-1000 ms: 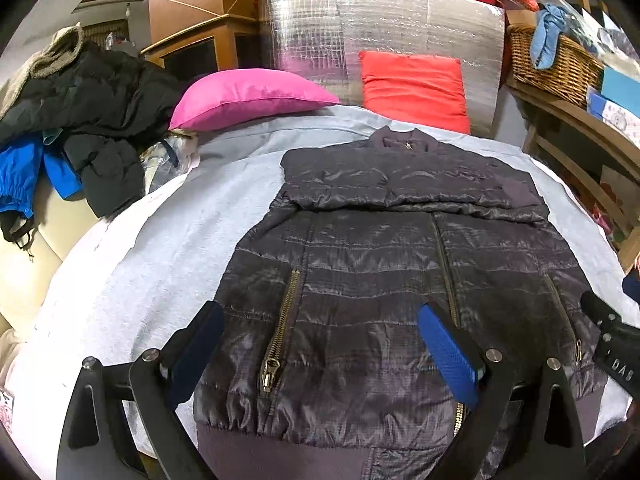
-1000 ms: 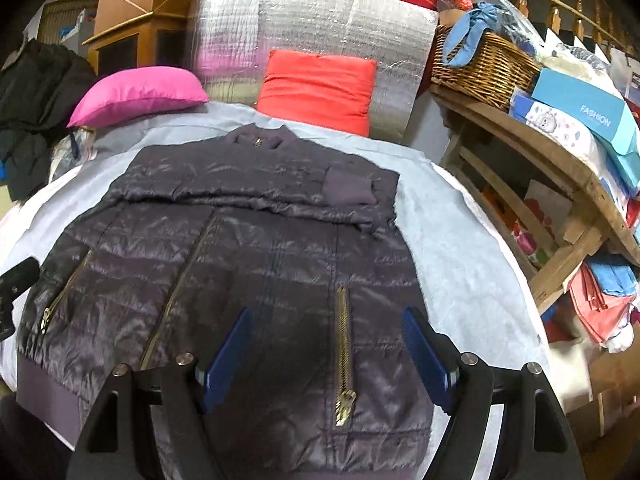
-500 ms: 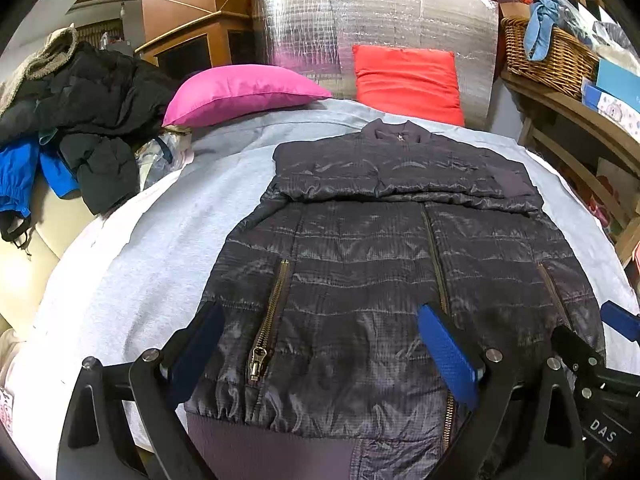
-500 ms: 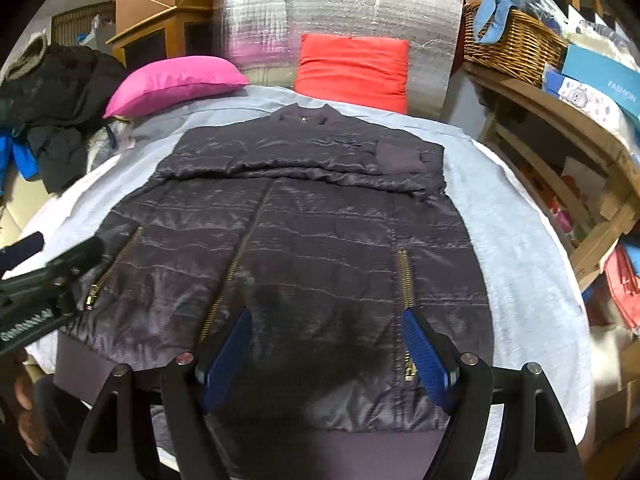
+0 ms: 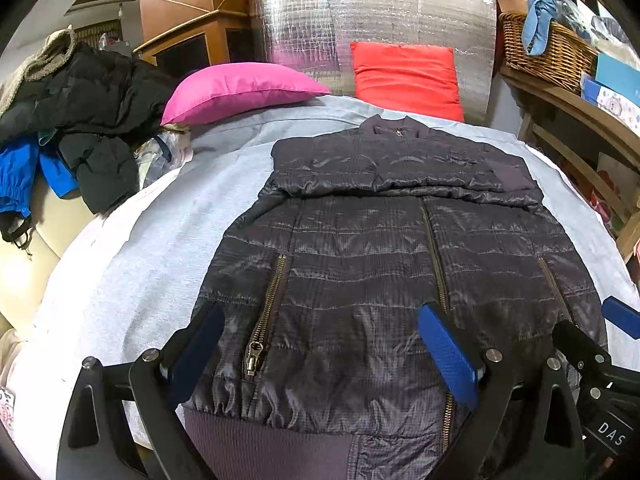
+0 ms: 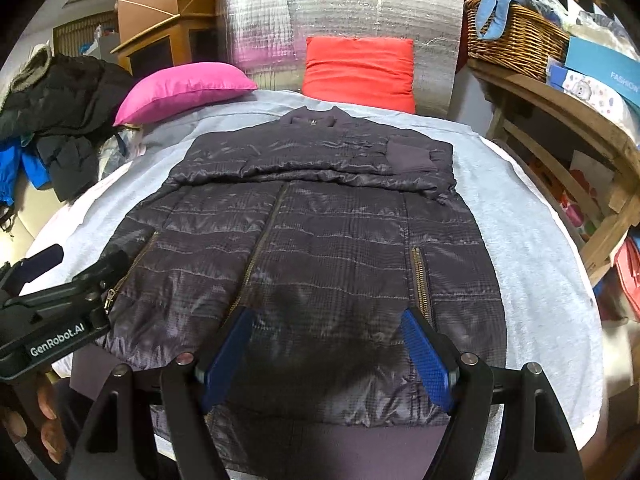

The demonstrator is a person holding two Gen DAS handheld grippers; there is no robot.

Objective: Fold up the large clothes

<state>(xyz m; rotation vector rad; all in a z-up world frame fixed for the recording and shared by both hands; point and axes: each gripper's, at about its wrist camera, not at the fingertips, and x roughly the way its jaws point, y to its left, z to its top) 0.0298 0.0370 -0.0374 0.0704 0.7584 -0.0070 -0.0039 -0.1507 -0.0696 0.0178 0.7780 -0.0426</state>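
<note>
A dark quilted jacket (image 5: 400, 248) lies flat on the grey sheet (image 5: 132, 264), front up, collar far, both sleeves folded across the chest. Its ribbed hem hangs at the near edge. My left gripper (image 5: 324, 352) hovers open above the hem's left half, nothing between its blue pads. My right gripper (image 6: 324, 352) is open over the hem's right half, above the jacket (image 6: 320, 240), also empty. In the right wrist view the left gripper's body (image 6: 56, 320) shows at the left edge with a hand under it.
A pink pillow (image 5: 240, 88) and a red pillow (image 5: 404, 76) lean on a silver foil panel (image 5: 376, 20) at the far side. A heap of dark and blue clothes (image 5: 68, 128) sits left. Wooden shelves with a wicker basket (image 6: 516, 44) and boxes stand right.
The right wrist view has swung left and tipped, so the jacket now sits centred in it and the left gripper shows at its edge. The left view shifted slightly. Both grippers stayed open.
</note>
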